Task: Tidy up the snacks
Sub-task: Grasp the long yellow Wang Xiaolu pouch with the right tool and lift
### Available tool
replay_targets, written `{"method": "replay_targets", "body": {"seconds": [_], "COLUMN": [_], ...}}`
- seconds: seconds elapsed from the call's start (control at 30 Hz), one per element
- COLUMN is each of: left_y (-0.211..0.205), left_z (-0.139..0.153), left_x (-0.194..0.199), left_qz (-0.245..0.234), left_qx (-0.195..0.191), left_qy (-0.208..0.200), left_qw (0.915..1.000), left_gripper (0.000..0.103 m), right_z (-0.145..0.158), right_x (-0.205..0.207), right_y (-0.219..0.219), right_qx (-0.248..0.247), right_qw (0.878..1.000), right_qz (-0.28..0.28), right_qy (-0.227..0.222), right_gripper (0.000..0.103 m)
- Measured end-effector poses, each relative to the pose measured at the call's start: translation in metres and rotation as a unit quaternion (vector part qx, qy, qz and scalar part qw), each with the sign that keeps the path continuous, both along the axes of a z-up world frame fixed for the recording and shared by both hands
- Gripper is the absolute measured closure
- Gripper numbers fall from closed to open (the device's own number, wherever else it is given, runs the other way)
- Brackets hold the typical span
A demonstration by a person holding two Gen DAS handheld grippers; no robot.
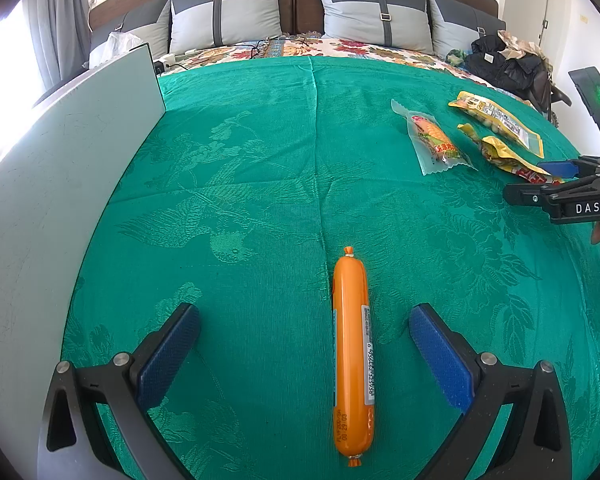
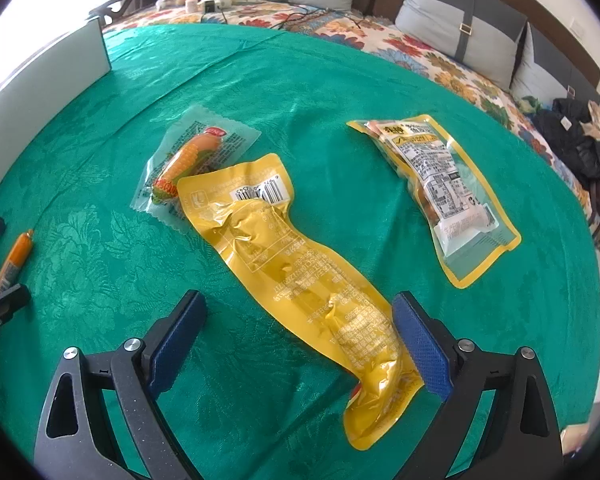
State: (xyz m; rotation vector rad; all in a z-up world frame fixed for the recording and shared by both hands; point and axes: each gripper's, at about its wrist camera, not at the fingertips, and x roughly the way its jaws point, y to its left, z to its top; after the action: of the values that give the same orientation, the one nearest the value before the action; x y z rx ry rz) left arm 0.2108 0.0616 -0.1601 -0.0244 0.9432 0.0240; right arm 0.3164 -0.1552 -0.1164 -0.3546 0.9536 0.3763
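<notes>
Currently both tools are open, nothing gripped. Left tool straddles the orange sausage, which lies lengthwise between its pads on the green cloth, off-centre toward the right pad, probably lined up for a pinch. Right tool sits over the crumpled yellow pouch, right pad touching its edge. Corn sausage pack is partly under the pouch; windowed yellow pack lies apart. White box at left is likely the drop spot.
</notes>
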Motion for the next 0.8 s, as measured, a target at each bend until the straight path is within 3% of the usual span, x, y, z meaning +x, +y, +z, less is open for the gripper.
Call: {"method": "replay_targets", "body": {"seconds": [0.17,0.23,0.27,0.3,0.33,0.5,0.6,0.7,0.8], "left_y": [0.0,0.0,0.0,0.0,0.0,0.0,0.0,0.0,0.0], "left_z": [0.0,0.0,0.0,0.0,0.0,0.0,0.0,0.0,0.0], "left_x": [0.0,0.0,0.0,0.0,0.0,0.0,0.0,0.0,0.0], "left_qz": [0.0,0.0,0.0,0.0,0.0,0.0,0.0,0.0,0.0], "left_qx": [0.0,0.0,0.0,0.0,0.0,0.0,0.0,0.0,0.0], "left_qy": [0.0,0.0,0.0,0.0,0.0,0.0,0.0,0.0,0.0], "left_qw": [1.0,1.0,1.0,1.0,1.0,1.0,1.0,1.0,1.0], "left_gripper": [0.0,0.0,0.0,0.0,0.0,0.0,0.0,0.0,0.0], "right_z": [0.002,0.005,0.009,0.011,0.013,0.012,0.012,0.008,-0.002], "right_x": [0.001,-0.003,-0.007,-0.009,-0.011,-0.025,-0.042,-0.068,-0.097], "right_y": [-0.006,-0.008,-0.008,-0.009,-0.011,-0.024,-0.037,-0.054,-0.07], "right_qx": [0.017,0.02,0.021,0.022,0.027,0.063,0.118,0.203,0.292], "right_qw": [0.999,0.999,0.999,0.999,0.999,0.996,0.99,0.972,0.942], "right_qz": [-0.025,-0.03,-0.03,-0.031,-0.034,-0.053,-0.069,-0.088,-0.105], "right_qy": [0.023,0.02,0.016,0.014,0.016,0.025,0.044,0.083,0.129], "right_gripper": [0.009,0.018,0.035,0.06,0.067,0.071,0.071,0.071,0.071]}}
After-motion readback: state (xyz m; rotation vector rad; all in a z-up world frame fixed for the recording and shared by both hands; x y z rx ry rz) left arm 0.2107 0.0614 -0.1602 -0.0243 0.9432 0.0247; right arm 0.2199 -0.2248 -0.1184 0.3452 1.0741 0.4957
